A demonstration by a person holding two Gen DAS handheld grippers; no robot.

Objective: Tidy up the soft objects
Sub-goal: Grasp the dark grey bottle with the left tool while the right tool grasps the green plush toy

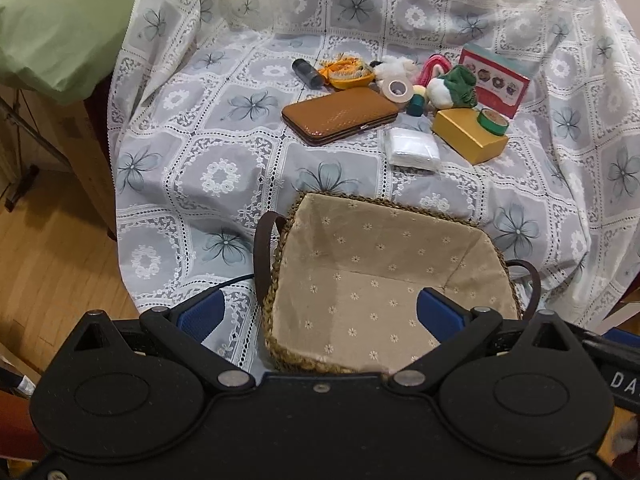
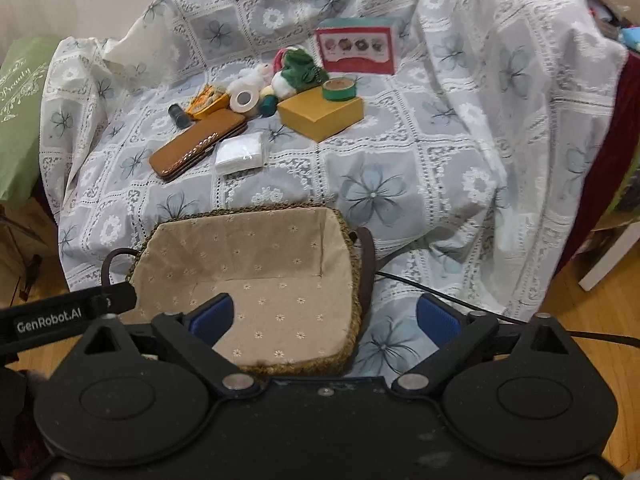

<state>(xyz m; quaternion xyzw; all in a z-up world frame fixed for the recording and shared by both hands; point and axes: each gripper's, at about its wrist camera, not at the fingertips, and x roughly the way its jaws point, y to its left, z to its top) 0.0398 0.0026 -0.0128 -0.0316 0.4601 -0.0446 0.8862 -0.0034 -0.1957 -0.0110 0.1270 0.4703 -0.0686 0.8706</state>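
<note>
A woven basket (image 1: 280, 264) with a beige flowered lining and dark handles stands at the near edge of a lace-covered table; it also shows in the right wrist view (image 2: 348, 240), and nothing lies in it. Beyond it lies a cluster: a green and white plush (image 1: 452, 86) (image 2: 298, 70), a white plush (image 1: 394, 68) (image 2: 252, 76), a white tissue pack (image 1: 412, 148) (image 2: 240, 154) and an orange knitted piece (image 1: 346, 70) (image 2: 206, 100). My left gripper (image 1: 320, 316) is open and empty above the basket's left rim. My right gripper (image 2: 324, 316) is open and empty above its right rim.
Also in the cluster: a brown wallet (image 1: 340, 116) (image 2: 198, 144), a yellow box (image 1: 468, 134) (image 2: 320, 114) with green tape (image 1: 492, 120) on it, a white tape roll (image 1: 398, 90), a dark bottle (image 1: 306, 72), a red box (image 1: 496, 80) (image 2: 354, 48). A green cloth (image 1: 60, 28) hangs left. Wooden floor (image 1: 48, 264) lies below.
</note>
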